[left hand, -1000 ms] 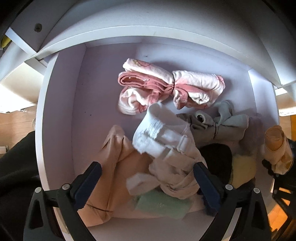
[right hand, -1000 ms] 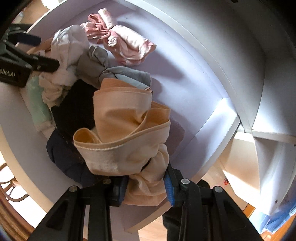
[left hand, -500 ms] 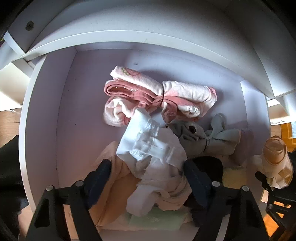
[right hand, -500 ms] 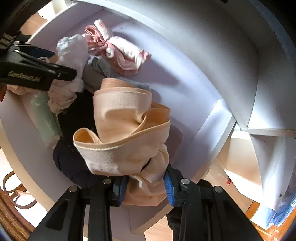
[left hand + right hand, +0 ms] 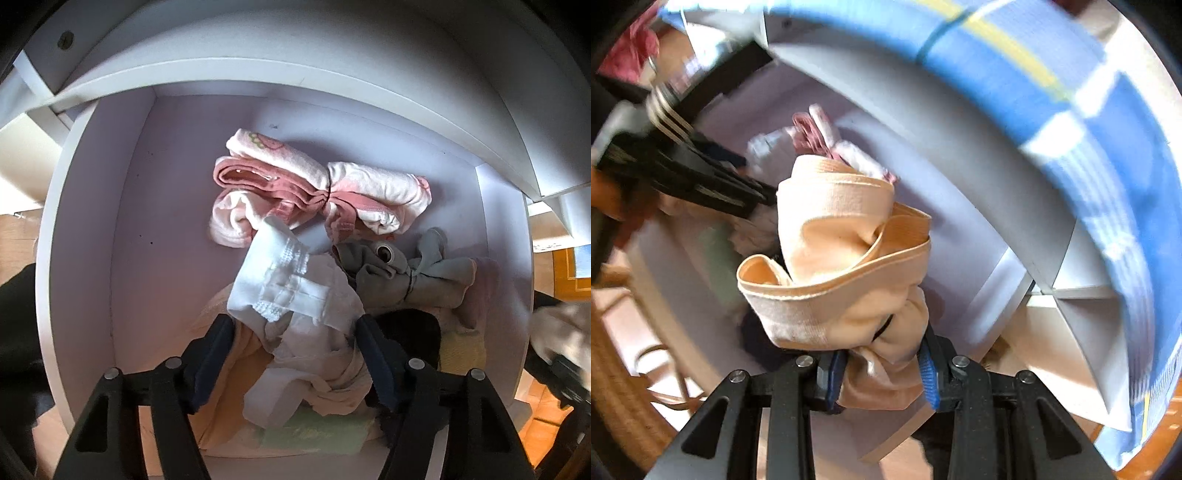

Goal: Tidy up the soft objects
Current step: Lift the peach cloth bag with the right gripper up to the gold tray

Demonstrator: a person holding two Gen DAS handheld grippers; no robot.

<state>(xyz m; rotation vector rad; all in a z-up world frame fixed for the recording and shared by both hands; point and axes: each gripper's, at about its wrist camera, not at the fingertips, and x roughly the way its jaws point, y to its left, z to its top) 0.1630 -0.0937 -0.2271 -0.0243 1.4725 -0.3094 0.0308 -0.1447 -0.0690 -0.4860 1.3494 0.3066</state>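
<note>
Left wrist view: your left gripper (image 5: 295, 354) fingers apart, straddling white garment (image 5: 295, 291) atop pile in white drawer (image 5: 85, 236). Your right gripper (image 5: 882, 365) clamped on peach garment (image 5: 842, 258), raised above drawer.

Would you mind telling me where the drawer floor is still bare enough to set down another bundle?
The widest bare patch of drawer floor runs between the left wall and the pink bundle. A narrower strip lies behind that bundle, along the back wall. The front right is crowded: white garment, grey bundle and more clothes overlap there.
</note>
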